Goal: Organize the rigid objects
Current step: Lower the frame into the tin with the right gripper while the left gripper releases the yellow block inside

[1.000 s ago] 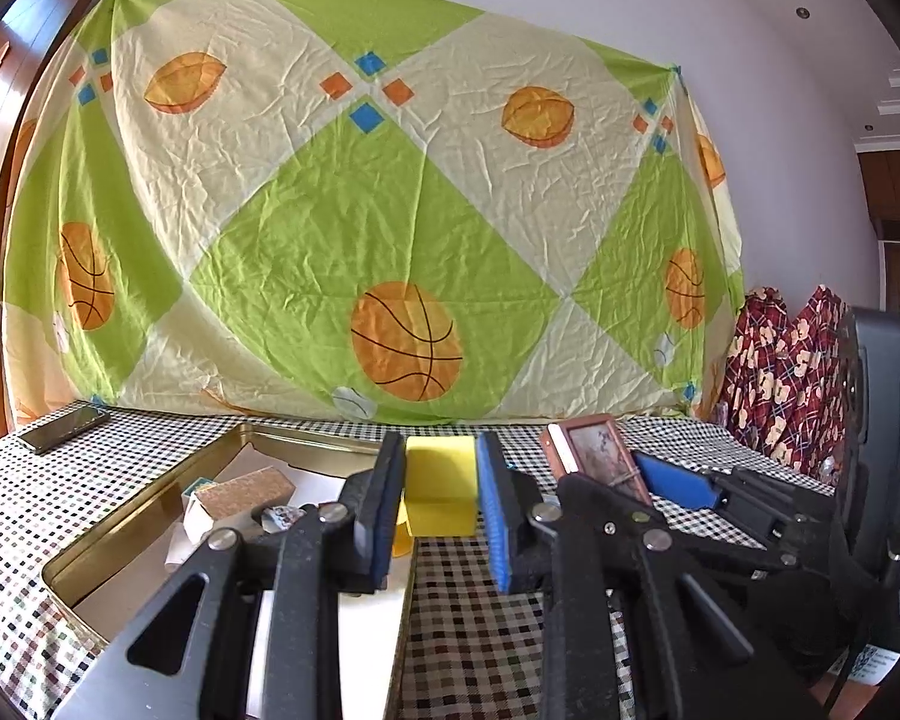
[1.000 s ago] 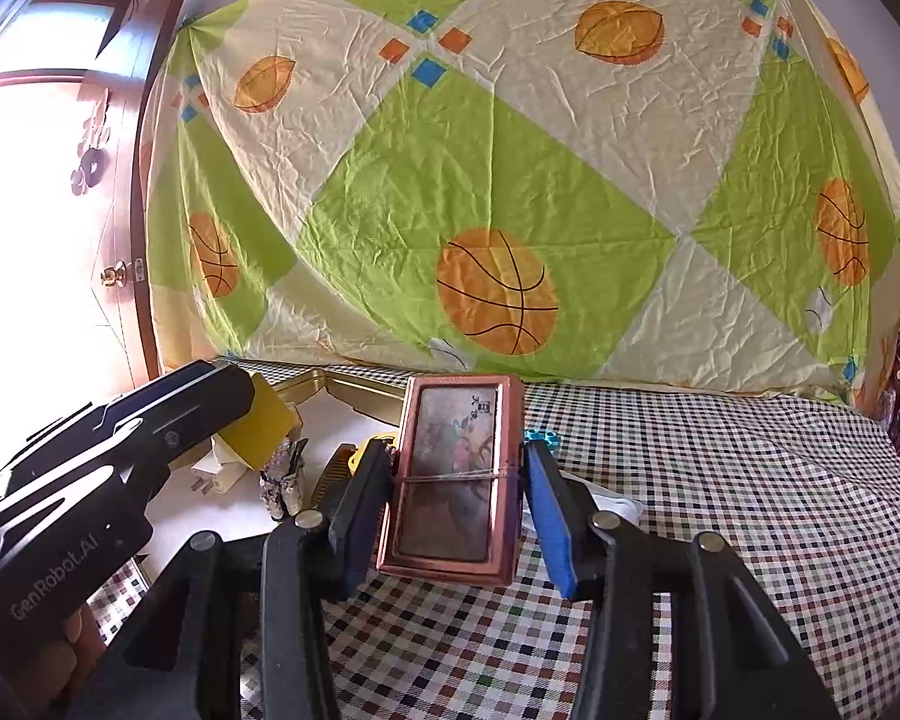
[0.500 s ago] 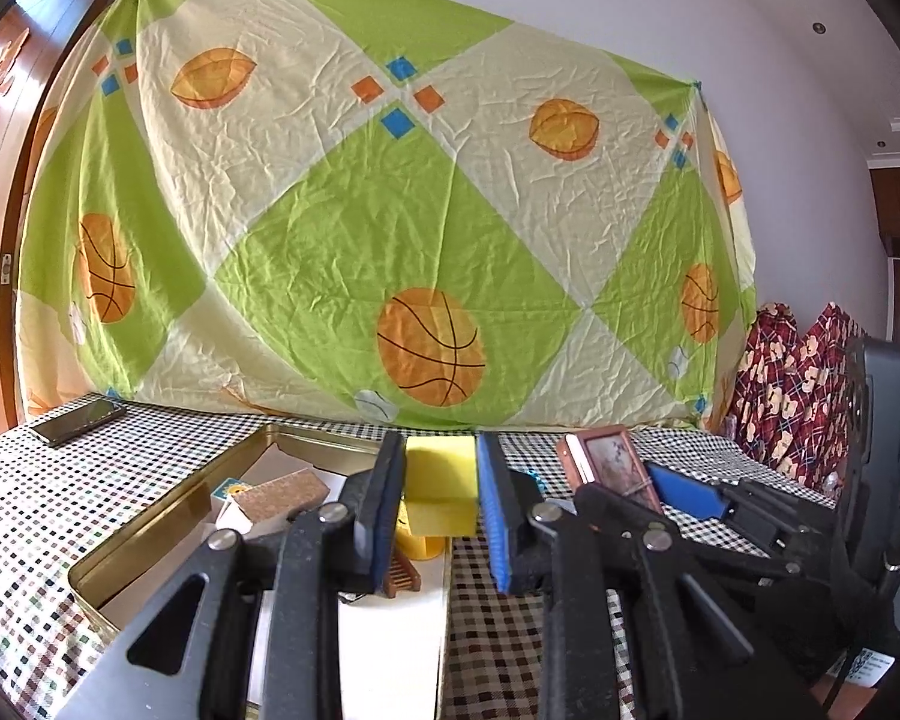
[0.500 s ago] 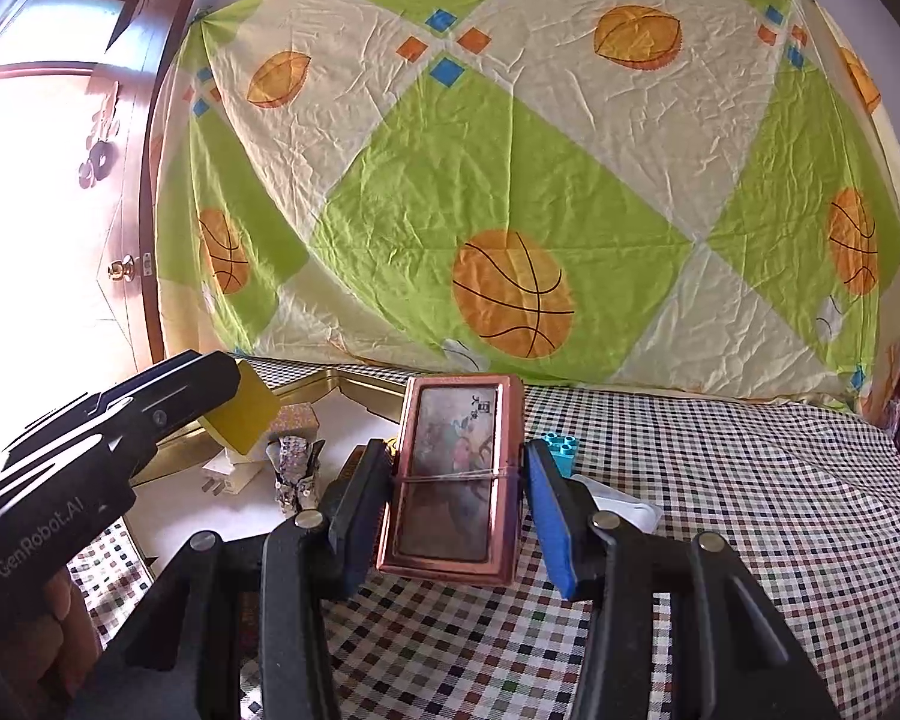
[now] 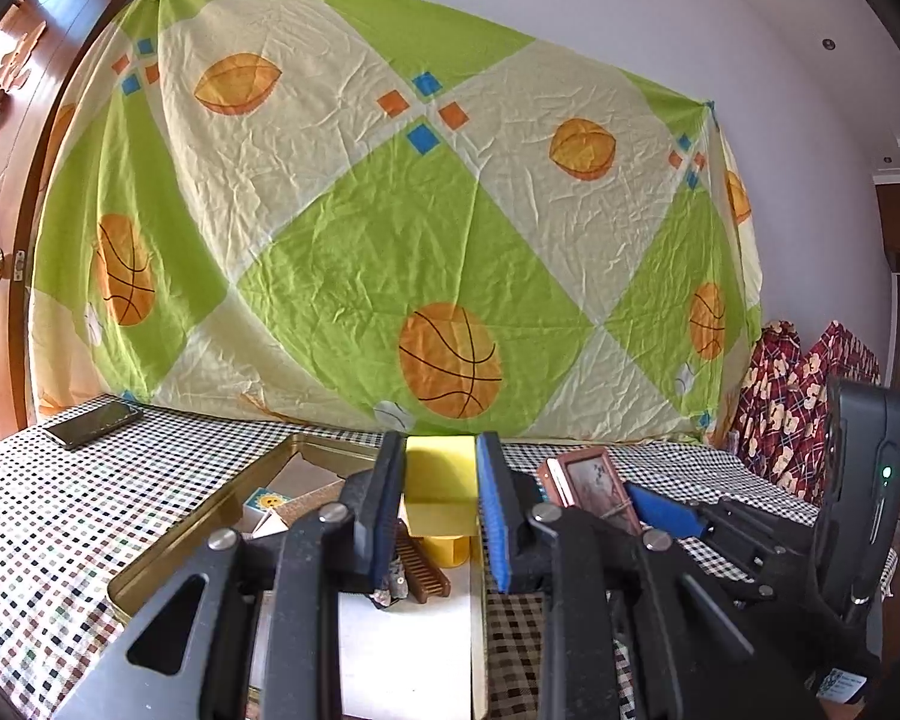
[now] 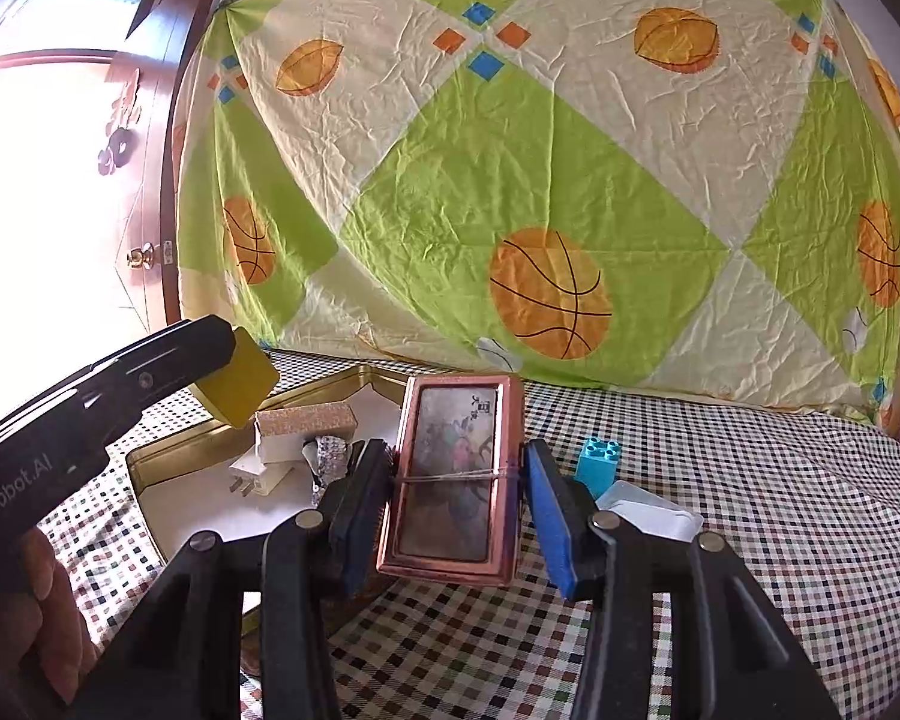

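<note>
The left tool was clamped on a yellow block above the tray, the right tool on a copper case.

Left hand-held gripper clamping yellow block, above gold tray

Backdrop: wrinkled bedsheet hung on the white wall, green and cream diamonds with basketball prints. Checkered tablecloth covers the table. Dark smartphone lies flat on the cloth at far left, near the sheet's bottom edge. Wooden door with brass knob at left, bright light beside it. Red patterned fabric bunched at right.
</note>
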`<state>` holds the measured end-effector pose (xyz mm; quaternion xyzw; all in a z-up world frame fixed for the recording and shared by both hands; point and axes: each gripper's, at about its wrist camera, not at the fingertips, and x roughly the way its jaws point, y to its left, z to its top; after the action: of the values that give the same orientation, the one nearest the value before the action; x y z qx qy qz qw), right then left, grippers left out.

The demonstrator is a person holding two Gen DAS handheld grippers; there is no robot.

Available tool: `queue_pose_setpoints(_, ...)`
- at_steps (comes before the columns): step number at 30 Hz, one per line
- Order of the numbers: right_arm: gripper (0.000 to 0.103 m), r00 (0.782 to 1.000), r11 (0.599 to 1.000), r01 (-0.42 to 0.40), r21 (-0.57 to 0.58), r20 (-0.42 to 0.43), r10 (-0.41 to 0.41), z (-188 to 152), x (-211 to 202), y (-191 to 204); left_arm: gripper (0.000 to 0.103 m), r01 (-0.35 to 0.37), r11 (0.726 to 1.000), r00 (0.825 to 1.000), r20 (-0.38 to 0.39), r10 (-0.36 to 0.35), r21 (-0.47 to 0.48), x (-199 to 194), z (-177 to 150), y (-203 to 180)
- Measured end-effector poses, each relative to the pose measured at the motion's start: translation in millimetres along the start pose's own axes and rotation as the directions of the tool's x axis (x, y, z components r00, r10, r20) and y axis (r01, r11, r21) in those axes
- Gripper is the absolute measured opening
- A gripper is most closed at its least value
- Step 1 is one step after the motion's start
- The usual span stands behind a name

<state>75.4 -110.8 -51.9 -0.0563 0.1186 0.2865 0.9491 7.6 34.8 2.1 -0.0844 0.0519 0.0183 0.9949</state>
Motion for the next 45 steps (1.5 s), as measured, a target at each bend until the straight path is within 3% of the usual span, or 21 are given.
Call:
queue_pose_setpoints(11, 0.048, 0.998, 0.998, -0.058, -0.033, -0.011, 0.057, 15.2, 15.5, 23.1, 0.023, -0.064, 0.997, 0.997, -0.039, 0.063, -0.031, 3.3, 8.0, 43.6)
queue_pose_setpoints(20, 0.048, 0.988, 0.991, -0.118, -0.059, -0.107, 0.111, 24.8, 53.6, 49.2, 0.023, -0.089, 0.995, 0.981, -0.175, 0.078, -0.054, 34.3, 0.5, 74.4)
queue_pose_setpoints(35, 0.048, 0.927, 0.962, -0.255, -0.1, -0.307, 0.214, 6.7, 90.5, 88.2, 0.024, -0.141, 0.989, 0.948, -0.294, 0.121, -0.047, 57.5, -14.1, 98.1)
queue_pose_setpoints(36, 0.048, 0.923, 0.96, -0.264, -0.095, -0.313, 0.223, 6.0, 91.5, 88.1, 0.027, -0.148, 0.988, 0.947, -0.295, 0.127, -0.049, 57.6, -14.0, 99.5)
queue_pose_setpoints(39, 0.064, 0.931, 0.965, -0.248, -0.09, -0.297, 0.212, 6.6, 88.4, 82.2, 0.039, -0.155, 0.987, 0.947, -0.29, 0.137, -0.039, 57.0, -13.1, 99.3)
queue_pose_setpoints(40, 0.064, 0.932, 0.965, -0.248, -0.083, -0.294, 0.214, 7.2, 86.6, 79.0, 0.041, -0.157, 0.987, 0.947, -0.288, 0.141, -0.032, 56.8, -13.0, 98.4)
queue_pose_setpoints(42, 0.064, 0.937, 0.969, -0.233, -0.08, -0.285, 0.202, 8.0, 81.0, 71.0, 0.058, -0.157, 0.987, 0.95, -0.278, 0.142, -0.032, 53.9, -12.7, 96.3)
queue_pose_setpoints(45, 0.065, 0.947, 0.976, -0.2, -0.08, -0.272, 0.172, 7.0, 69.7, 52.1, 0.07, -0.155, 0.988, 0.956, -0.255, 0.143, -0.027, 48.8, -11.5, 89.5)
